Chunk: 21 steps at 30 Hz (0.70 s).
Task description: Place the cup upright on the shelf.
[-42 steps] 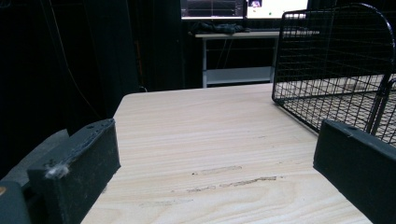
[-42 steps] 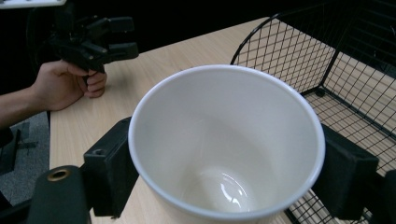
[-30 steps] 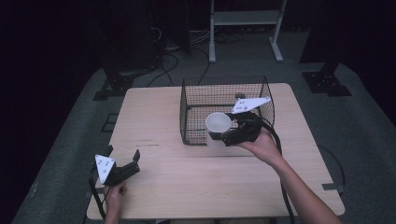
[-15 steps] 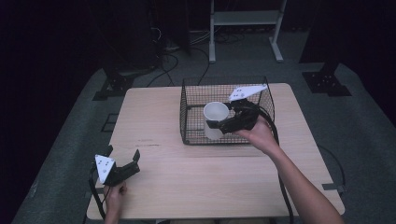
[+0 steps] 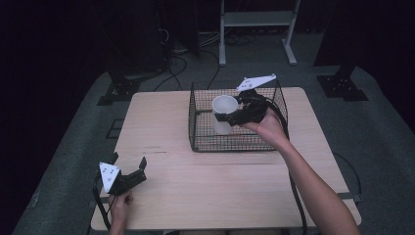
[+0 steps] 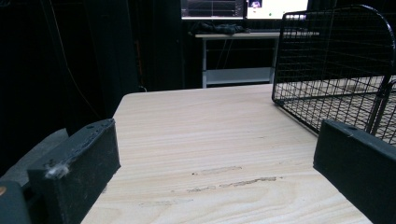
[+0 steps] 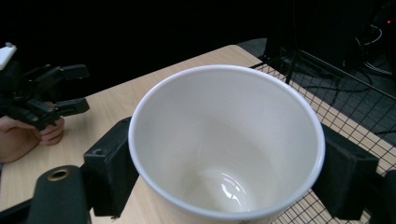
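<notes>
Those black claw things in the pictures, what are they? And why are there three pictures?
They are grippers, hand tools with two black jaws each, and a person holds one in each hand. One picture comes from a camera high above the wooden table. The other two come from small cameras riding on the grippers, so you see the jaws sticking up from the bottom.

On the table stands a black wire basket. The right gripper is squeezing a white cup and holding it over the basket. In the right gripper view you look down into the cup, and it is empty. The left gripper rests near the table's front corner, open, with nothing in it.
</notes>
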Available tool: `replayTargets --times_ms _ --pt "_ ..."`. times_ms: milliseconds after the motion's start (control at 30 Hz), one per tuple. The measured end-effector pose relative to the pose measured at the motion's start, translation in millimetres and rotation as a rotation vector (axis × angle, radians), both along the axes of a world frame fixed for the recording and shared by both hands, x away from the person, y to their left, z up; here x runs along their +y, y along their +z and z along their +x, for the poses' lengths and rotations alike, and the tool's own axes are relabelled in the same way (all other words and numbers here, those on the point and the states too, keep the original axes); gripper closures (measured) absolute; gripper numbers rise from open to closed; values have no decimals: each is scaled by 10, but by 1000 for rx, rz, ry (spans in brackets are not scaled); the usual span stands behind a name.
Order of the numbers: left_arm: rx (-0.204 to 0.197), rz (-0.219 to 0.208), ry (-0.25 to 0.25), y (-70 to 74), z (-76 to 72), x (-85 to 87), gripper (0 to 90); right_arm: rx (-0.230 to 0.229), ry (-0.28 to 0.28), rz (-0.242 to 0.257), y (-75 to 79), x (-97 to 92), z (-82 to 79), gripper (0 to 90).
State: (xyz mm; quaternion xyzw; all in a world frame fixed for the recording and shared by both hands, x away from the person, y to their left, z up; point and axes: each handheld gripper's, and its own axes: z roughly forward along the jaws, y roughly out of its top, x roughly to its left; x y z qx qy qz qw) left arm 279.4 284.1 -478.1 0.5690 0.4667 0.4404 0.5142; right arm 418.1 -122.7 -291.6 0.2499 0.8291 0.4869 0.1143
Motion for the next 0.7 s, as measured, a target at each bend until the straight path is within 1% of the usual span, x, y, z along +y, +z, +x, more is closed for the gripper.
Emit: replayTargets --times_ms 100,167,267,333,400,433,533,600,700 --pt "0 2 0 0 -2 -3 0 -1 -9 -6 -8 8 50 187" --pt "-1 3 0 0 -3 -6 0 8 -12 -12 -10 17 93 187" --pt "1 2 1 0 -1 -6 0 11 -24 -16 -3 31 155 187" --pt "-1 -1 0 0 -2 -4 0 3 -34 -25 7 42 190 187" --pt "-1 -2 0 0 -2 -4 0 3 -35 -23 9 46 207 187" --pt "-1 -2 0 0 -1 -3 0 8 -35 -38 12 61 250 187" --pt "0 0 -1 0 -2 -2 0 5 -35 -53 26 84 294 187" --pt "-1 -1 -1 0 -2 -3 0 6 -37 -52 31 91 312 187" --pt "0 -1 -1 0 -2 0 0 8 -40 -55 36 113 389 187"
